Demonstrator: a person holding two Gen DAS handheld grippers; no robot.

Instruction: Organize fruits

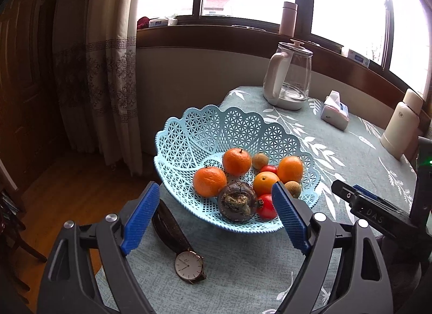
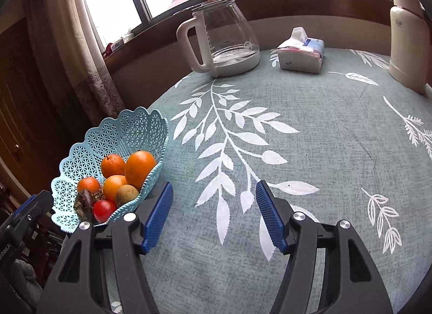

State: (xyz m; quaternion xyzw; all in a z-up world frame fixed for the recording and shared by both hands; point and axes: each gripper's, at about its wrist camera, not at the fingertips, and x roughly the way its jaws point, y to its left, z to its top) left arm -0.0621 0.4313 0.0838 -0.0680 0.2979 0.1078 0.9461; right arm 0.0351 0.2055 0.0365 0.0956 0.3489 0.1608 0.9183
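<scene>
1. My left gripper hangs just in front of the blue basket, jaws spread wide, nothing between them.
2. My right gripper sits over bare tablecloth, jaws equally wide apart and gripping nothing; the basket is just beside its left finger.
3. The basket stands near the table's edge, on the side towards the curtain.
4. All the fruit I can see lies inside it: four oranges, the nearest one to the left, another behind it, and two more to the right.
5. A dark mangosteen sits at the front, touching a red fruit just beside it.
6. A second red fruit lies among the oranges, with two small brown fruits near them.
7. A wristwatch lies flat on the cloth in front of the basket, its strap running under the basket's rim.
8. Farther back I see a glass kettle, a tissue pack and a cream flask, well apart from the fruit.
</scene>
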